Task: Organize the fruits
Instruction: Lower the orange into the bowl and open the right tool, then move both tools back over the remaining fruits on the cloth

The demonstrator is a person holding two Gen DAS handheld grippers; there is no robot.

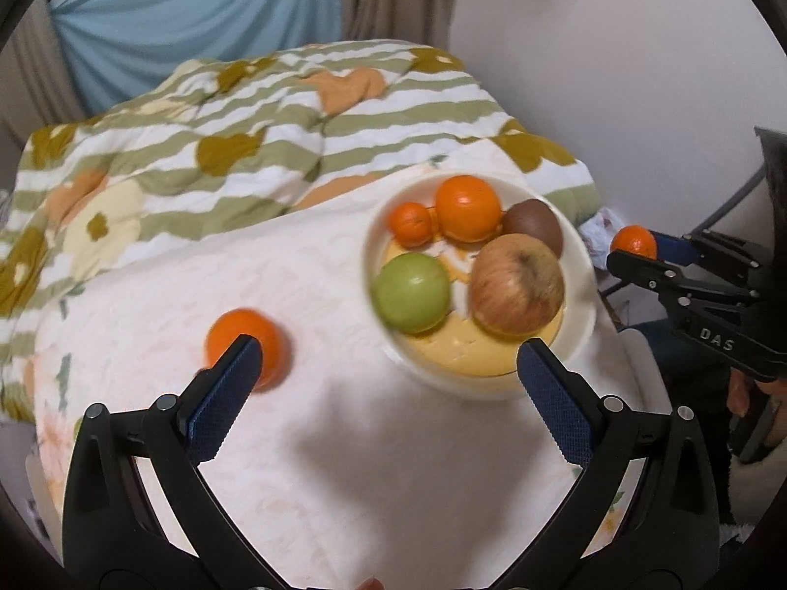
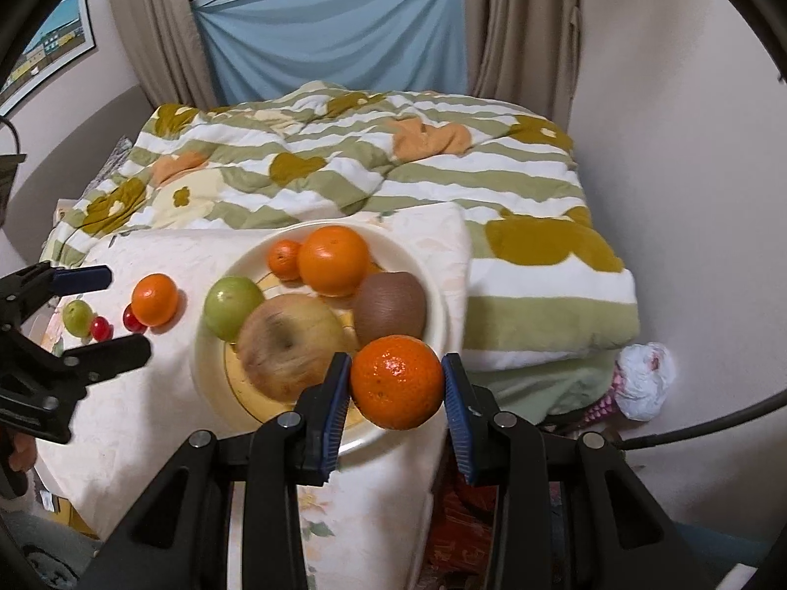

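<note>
A cream bowl (image 2: 445,314) sits on the white cloth and holds a red-yellow apple (image 2: 290,344), a green apple (image 2: 228,307), a kiwi (image 2: 391,307), a large orange (image 2: 334,260) and a small mandarin (image 2: 283,258). My right gripper (image 2: 396,383) is shut on a mandarin (image 2: 396,383) above the bowl's near right rim; it also shows in the left wrist view (image 1: 634,242). My left gripper (image 1: 383,359) is open and empty above the cloth, left of the bowl (image 1: 583,290). A loose orange (image 1: 248,341) lies by its left finger.
A small green fruit (image 2: 76,317) and two red cherries (image 2: 115,324) lie on the cloth at the left. A green-striped quilt (image 2: 393,167) is heaped behind the bowl. A wall stands to the right, curtains behind.
</note>
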